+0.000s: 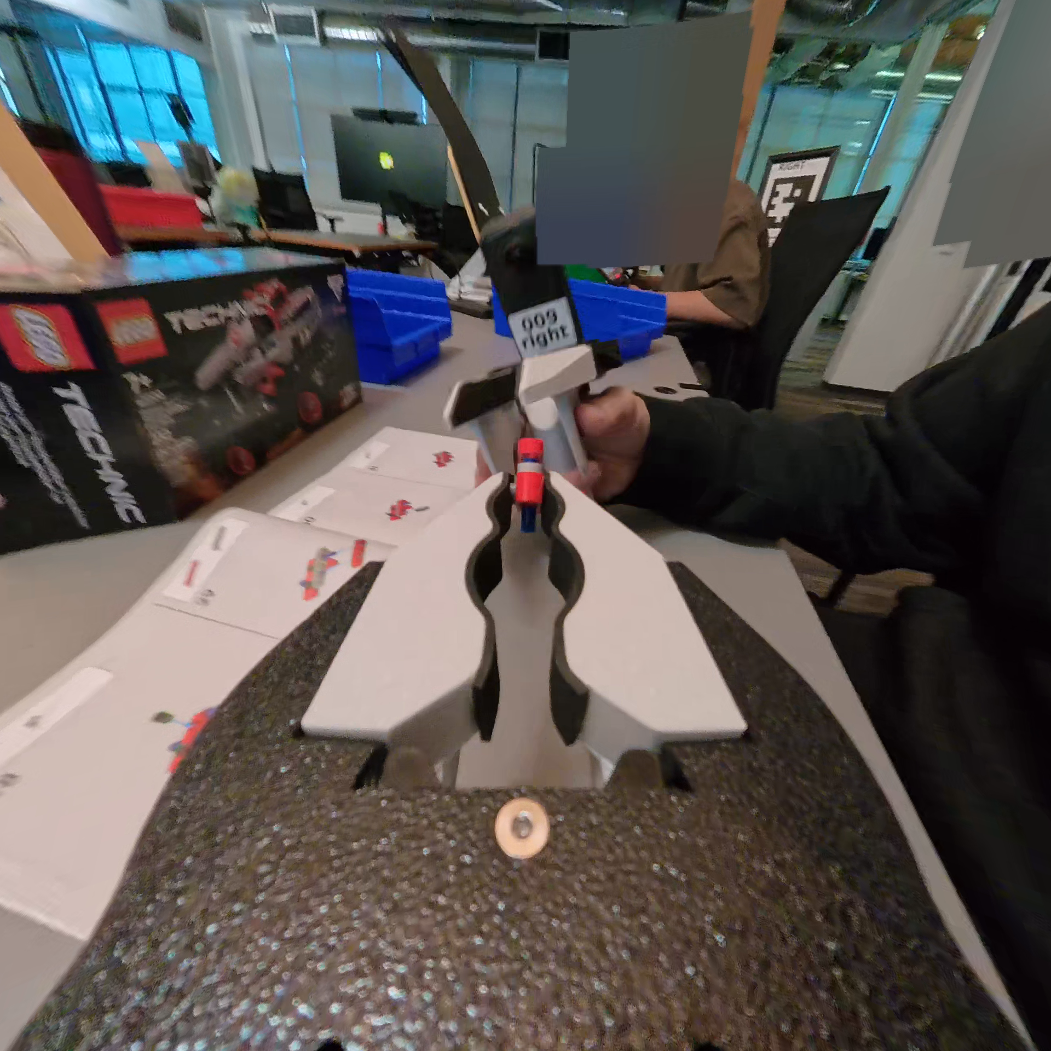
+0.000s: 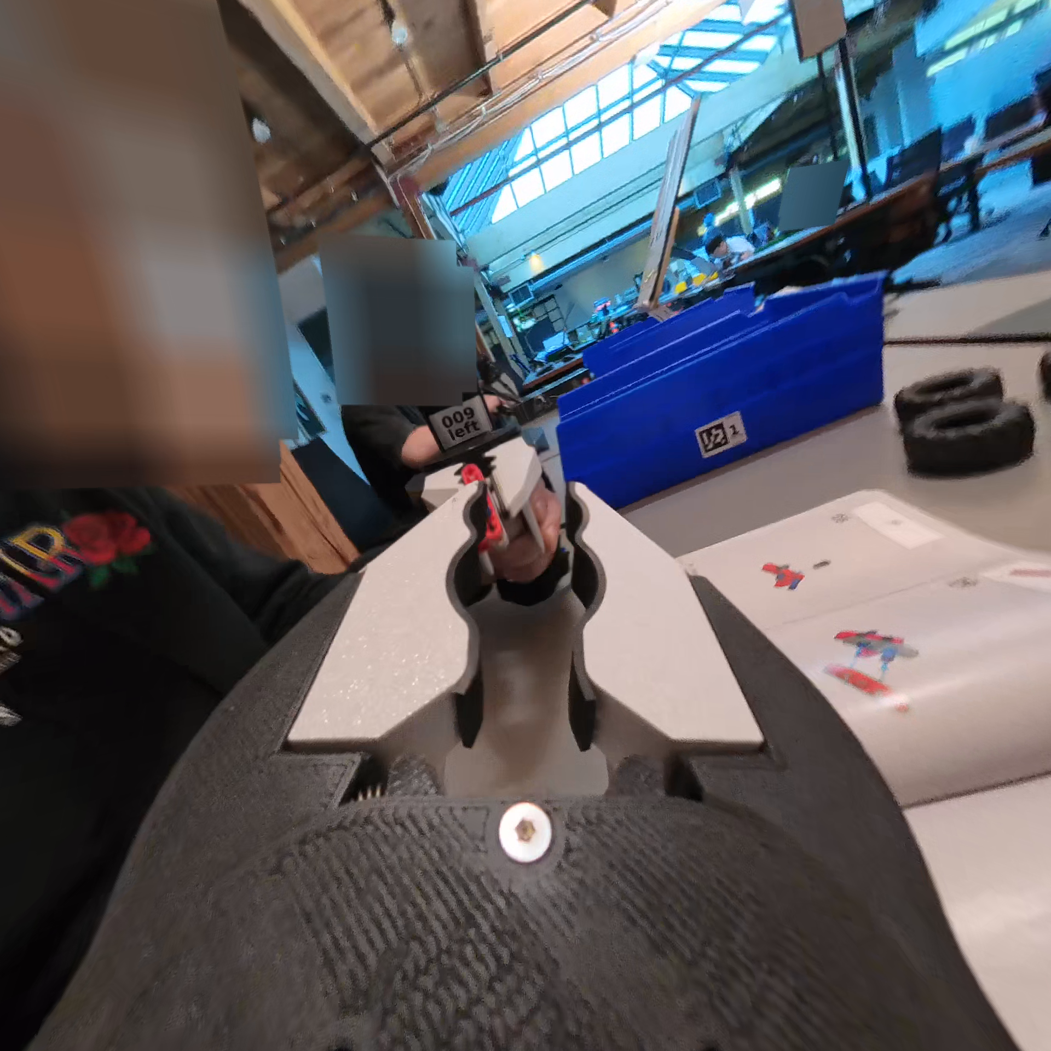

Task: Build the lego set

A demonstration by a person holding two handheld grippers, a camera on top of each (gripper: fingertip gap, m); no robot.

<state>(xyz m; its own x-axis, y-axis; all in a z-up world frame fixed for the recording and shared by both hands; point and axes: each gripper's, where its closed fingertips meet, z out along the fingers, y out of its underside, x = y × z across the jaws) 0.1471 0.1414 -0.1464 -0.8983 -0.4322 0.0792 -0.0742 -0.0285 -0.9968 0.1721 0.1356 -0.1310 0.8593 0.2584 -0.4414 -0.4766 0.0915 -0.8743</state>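
A small red, white and blue lego assembly (image 1: 529, 480) is held in the air above the grey table (image 1: 85, 591). My left gripper (image 1: 528, 495) is shut on it at the fingertips. My right gripper (image 1: 523, 421), held by a hand (image 1: 611, 438), faces it from the far side, close to the top of the assembly. In the right wrist view my right gripper (image 2: 520, 500) has its jaws apart and holds nothing. The red assembly (image 2: 488, 514) shows just beyond its fingertips, held in the left gripper (image 2: 503, 512).
A black lego box (image 1: 170, 387) stands at the left. Printed instruction sheets (image 1: 227, 569) lie under the grippers. Blue bins (image 2: 728, 387) stand behind, with two black tyres (image 2: 961, 421) beside them. A person sits across the table (image 1: 728, 273). The tips of both grippers are at nearly the same place.
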